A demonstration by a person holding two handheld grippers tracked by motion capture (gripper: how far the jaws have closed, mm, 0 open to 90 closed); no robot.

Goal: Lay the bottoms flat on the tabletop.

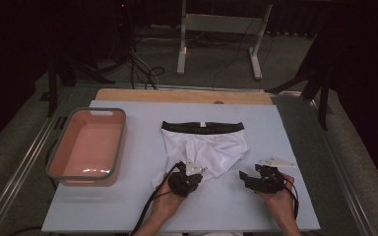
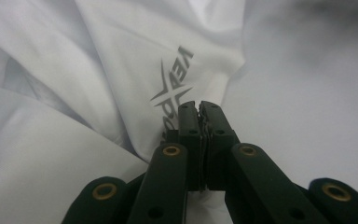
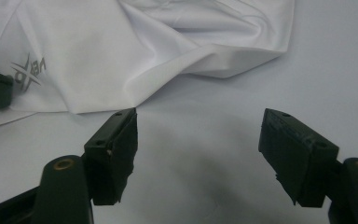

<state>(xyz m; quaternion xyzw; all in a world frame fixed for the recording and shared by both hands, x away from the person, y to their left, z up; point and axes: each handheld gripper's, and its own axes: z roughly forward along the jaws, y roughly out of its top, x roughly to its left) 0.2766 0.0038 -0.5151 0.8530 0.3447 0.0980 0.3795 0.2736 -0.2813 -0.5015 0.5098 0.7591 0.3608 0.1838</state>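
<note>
Fingers on white briefs, waistband crosswise, far side

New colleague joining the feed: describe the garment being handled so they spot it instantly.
On the pale table, right of the pink bin, lies a pair of white underpants. The left gripper pinches its near edge. It alone has a black waistband and a grey printed logo.
</note>
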